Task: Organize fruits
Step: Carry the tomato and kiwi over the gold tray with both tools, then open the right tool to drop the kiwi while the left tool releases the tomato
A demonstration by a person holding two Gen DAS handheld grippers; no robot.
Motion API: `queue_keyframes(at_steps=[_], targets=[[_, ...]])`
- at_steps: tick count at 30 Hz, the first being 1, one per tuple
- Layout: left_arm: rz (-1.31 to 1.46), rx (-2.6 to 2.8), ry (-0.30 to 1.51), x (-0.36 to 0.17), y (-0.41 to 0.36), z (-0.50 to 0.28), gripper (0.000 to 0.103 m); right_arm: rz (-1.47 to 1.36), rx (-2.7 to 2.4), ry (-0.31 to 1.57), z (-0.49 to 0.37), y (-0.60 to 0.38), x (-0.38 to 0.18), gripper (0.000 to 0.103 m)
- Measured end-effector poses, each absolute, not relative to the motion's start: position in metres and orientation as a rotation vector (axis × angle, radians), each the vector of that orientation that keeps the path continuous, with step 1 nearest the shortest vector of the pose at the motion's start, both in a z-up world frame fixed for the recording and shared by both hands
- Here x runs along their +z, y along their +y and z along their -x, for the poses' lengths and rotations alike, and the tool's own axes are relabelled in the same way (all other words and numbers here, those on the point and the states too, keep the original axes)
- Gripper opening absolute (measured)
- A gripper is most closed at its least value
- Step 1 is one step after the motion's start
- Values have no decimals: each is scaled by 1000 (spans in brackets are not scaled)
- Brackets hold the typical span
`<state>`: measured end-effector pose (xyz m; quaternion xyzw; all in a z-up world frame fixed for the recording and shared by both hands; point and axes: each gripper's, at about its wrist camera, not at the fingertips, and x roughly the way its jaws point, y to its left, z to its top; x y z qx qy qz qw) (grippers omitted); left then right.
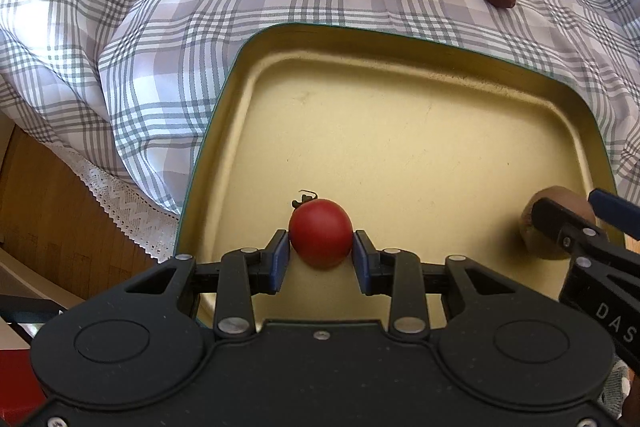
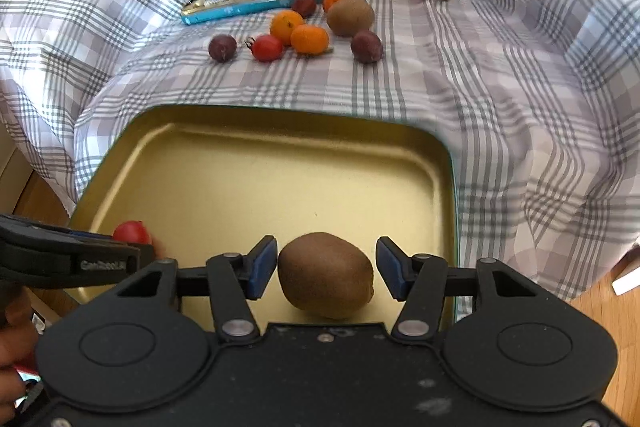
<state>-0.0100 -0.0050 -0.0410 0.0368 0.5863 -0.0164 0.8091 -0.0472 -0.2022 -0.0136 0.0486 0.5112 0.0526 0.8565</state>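
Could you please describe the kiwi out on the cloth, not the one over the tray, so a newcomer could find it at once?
Start at the gold tray on the checked cloth and look beyond it to the loose cluster of fruit. The kiwi sits at the cluster's far right, the only fuzzy brown fruit there and larger than the oranges and dark plums around it.

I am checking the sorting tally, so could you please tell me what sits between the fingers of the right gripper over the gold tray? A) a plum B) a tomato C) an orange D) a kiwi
D: the right wrist view shows a brown kiwi between the right gripper fingers, above the gold tray.
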Motion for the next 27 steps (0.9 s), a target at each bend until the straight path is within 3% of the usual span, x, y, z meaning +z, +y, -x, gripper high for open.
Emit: queue_keyframes(at_steps=[27], targets=[[-53,-69,1335,-45,-3,10,43,-83,99,1066,47,-198,-11,58]])
